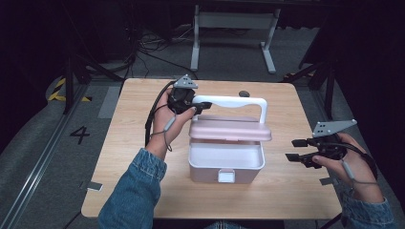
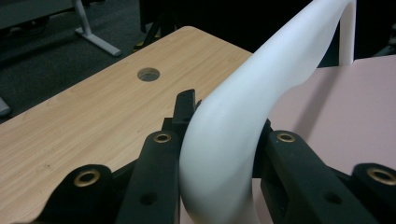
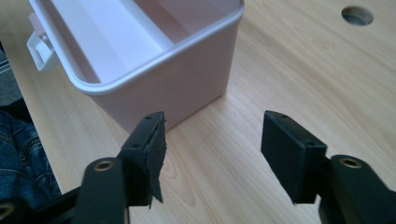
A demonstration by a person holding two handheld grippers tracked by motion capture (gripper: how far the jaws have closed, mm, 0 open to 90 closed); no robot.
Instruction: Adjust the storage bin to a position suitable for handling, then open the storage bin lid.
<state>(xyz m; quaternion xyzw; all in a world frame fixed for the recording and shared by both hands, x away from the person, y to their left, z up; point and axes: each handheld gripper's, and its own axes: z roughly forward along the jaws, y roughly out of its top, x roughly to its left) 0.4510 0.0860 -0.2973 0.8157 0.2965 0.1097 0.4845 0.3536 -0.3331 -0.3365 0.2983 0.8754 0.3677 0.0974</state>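
— Where's the lid [image 1: 230,130] now?
— Above the pink box [image 1: 226,164], tilted up off its rim. The left gripper [image 1: 197,107] is clamped on the white handle's [image 1: 229,100] left end; the handle runs crosswise over the box.
— The other hand?
— The right gripper [image 1: 296,149], jaws apart and empty, sits right of the box.

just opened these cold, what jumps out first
The pink box in the middle of the wooden table stands open, its pink lid lifted above it. The left gripper is clamped on the lid's white handle near the left corner. The right gripper hovers open to the right of the box, with nothing between its jaws.
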